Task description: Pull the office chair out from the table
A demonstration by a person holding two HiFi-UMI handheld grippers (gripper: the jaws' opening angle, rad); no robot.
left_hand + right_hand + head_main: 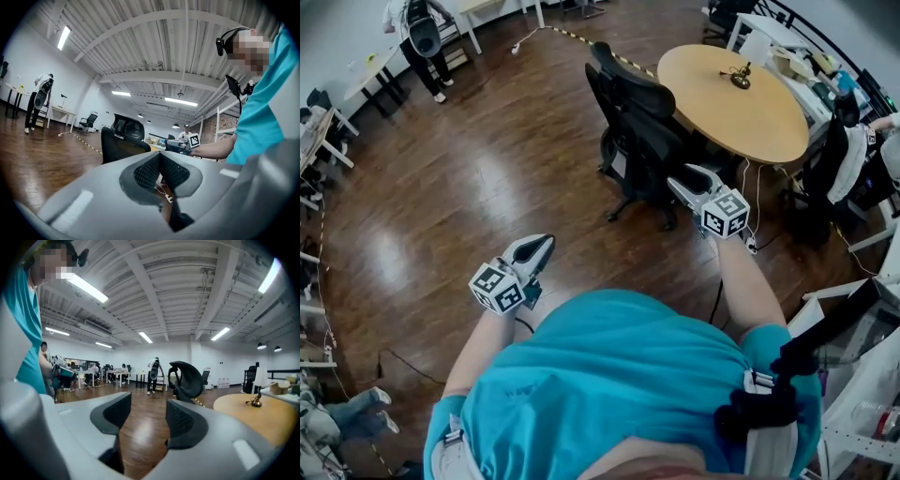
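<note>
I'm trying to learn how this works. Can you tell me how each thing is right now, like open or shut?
Office chair: upright, close beside the table, untouched.
Left gripper: shut, empty, held low.
Right gripper: open, empty, aimed toward the chair.
Round table: standing, a small dark object on top.

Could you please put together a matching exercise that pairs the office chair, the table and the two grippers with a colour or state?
Things:
1. office chair
2. round table
3. left gripper
4. right gripper

Colour or state:
A. jaws apart, nothing between them
B. black
C. jaws together
D. light wood top

Pairs: 1-B, 2-D, 3-C, 4-A
</note>
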